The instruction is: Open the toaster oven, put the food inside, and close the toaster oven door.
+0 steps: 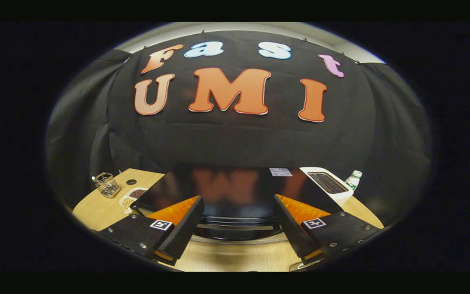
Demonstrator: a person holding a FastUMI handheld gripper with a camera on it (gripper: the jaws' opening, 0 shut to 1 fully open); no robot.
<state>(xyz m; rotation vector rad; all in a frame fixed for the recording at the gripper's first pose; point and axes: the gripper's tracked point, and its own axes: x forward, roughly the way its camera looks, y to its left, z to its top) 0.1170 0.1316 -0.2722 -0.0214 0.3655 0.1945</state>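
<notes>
A black toaster oven (235,183) stands on the wooden table just ahead of me, seen from above its glossy top. Its front edge, with a silver handle bar (237,226), lies between and below my fingers. My gripper (238,200) is open, its fingers (186,222) spread wide over the oven's front with nothing held between them. I cannot tell from here how the door stands. A small white dish of brown food (134,195) sits on the table left of the oven, beyond my left finger.
A wire basket (106,184) stands at the table's back left, beside a round hole (131,181) in the tabletop. A white slot toaster (329,185) and a small bottle (353,179) sit right of the oven. Bare wood (235,255) shows in front of the oven.
</notes>
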